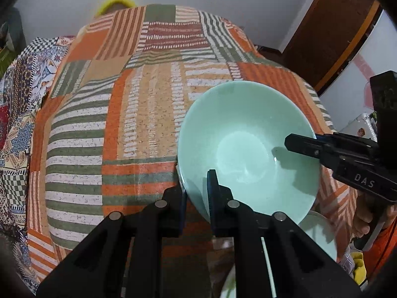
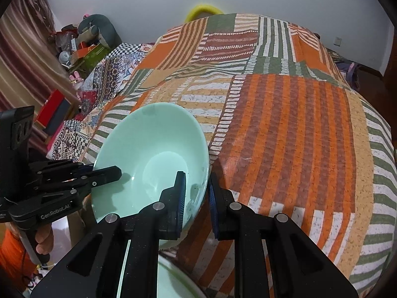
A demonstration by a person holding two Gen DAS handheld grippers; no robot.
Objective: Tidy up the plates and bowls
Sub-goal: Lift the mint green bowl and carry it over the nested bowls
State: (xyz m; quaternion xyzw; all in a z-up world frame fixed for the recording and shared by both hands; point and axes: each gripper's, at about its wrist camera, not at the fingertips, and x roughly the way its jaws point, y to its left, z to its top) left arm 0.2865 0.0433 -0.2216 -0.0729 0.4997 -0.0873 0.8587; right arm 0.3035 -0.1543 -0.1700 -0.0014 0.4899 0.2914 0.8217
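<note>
Over the patchwork bedspread, the mint-green bowl is hanging lower right of the left view, both the left gripper and right gripper clamping its rim, so I'd be keeping them level.

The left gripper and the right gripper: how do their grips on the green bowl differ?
The left gripper clamps the bowl at one side of its rim, while the right gripper clamps the opposite side. Each shows one finger inside the bowl, one outside: in its own view the left gripper's right finger is inside, the right gripper's left finger. Both are shut on the bowl's rim above the striped cloth.
</note>
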